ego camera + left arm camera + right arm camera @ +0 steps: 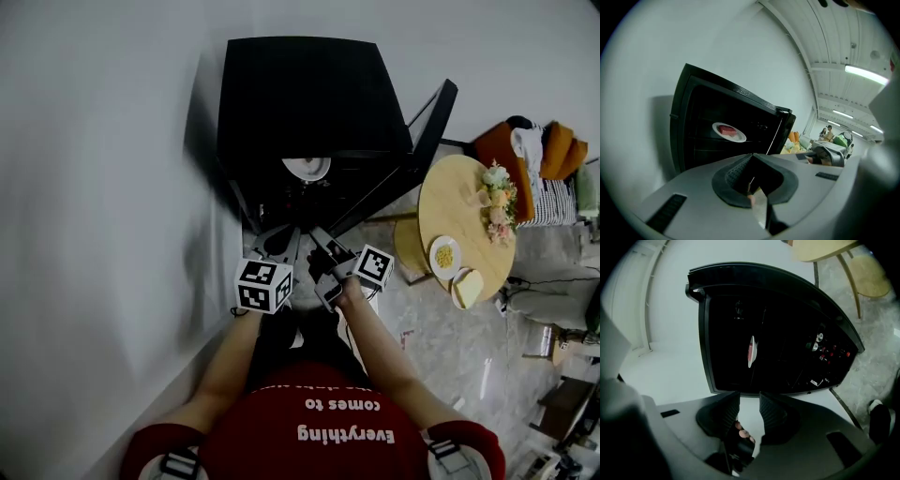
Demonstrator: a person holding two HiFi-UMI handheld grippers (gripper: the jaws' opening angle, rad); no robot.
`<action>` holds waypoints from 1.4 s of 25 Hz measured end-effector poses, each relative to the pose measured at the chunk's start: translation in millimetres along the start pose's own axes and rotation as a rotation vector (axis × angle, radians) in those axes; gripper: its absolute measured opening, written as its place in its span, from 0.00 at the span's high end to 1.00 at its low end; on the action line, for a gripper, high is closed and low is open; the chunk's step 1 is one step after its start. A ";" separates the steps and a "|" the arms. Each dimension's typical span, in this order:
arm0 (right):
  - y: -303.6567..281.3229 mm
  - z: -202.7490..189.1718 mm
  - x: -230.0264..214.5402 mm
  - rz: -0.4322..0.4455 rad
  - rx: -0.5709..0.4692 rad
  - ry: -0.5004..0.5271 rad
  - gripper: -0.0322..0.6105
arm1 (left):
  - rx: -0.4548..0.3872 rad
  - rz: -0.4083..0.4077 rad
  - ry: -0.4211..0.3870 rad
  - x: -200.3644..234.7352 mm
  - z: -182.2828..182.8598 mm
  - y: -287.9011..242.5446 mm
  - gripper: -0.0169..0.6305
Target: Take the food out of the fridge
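From the head view my two forearms (375,347) reach forward side by side. They end at the marker cubes (262,285), which cover most of my hands. The left gripper (275,241) sits just beside the right gripper (324,247), both aimed at the open fridge (300,94) and well short of it.

In the left gripper view, the left gripper (751,156) has its jaws closed tip to tip with nothing between them. A fingertip shows in the gap behind. The right gripper (750,404) has its ribbed pads apart, with only pale floor between them.

The fridge interior is very dark, so I can barely make out the shelves. The plate (307,168) sits on a shelf inside. The left gripper view shows the plate (729,131) best, with red food (727,130) on it, possibly meat. From the right gripper view the plate (751,351) is edge-on. The door (427,122) stands swung open to the right, and small bottles (824,350) line its inner rack.

Beyond it, a round table (450,187) carries flowers and two dishes.
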State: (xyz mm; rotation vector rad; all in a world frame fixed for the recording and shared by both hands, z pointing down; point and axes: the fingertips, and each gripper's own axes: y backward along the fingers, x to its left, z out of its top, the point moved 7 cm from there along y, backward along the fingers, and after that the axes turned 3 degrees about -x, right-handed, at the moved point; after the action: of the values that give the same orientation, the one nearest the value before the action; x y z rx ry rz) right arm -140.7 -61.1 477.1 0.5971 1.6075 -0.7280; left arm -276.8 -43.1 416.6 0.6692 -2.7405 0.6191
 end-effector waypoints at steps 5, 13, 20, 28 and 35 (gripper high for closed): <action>-37.1 25.9 -7.4 -0.027 -0.036 -0.028 0.75 | 0.002 -0.010 -0.003 7.1 6.7 -7.8 0.97; -84.4 66.0 -6.1 0.009 -0.085 -0.070 0.71 | 0.016 -0.045 -0.010 0.8 7.3 -14.0 0.97; -109.8 80.4 -15.8 -0.024 -0.121 -0.147 0.68 | 0.010 -0.040 0.008 5.3 12.3 -16.7 0.97; -114.6 81.3 -22.0 -0.028 -0.137 -0.154 0.84 | 0.024 -0.036 0.003 7.2 8.5 -15.4 0.97; -94.9 71.9 -18.2 0.007 -0.102 -0.157 0.85 | 0.033 -0.029 0.012 8.6 6.9 -14.3 0.97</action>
State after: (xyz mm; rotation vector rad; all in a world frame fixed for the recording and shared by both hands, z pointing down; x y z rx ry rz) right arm -159.4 -177.7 500.7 0.4600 1.4866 -0.6677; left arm -278.3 -61.0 418.3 0.7097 -2.7100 0.6614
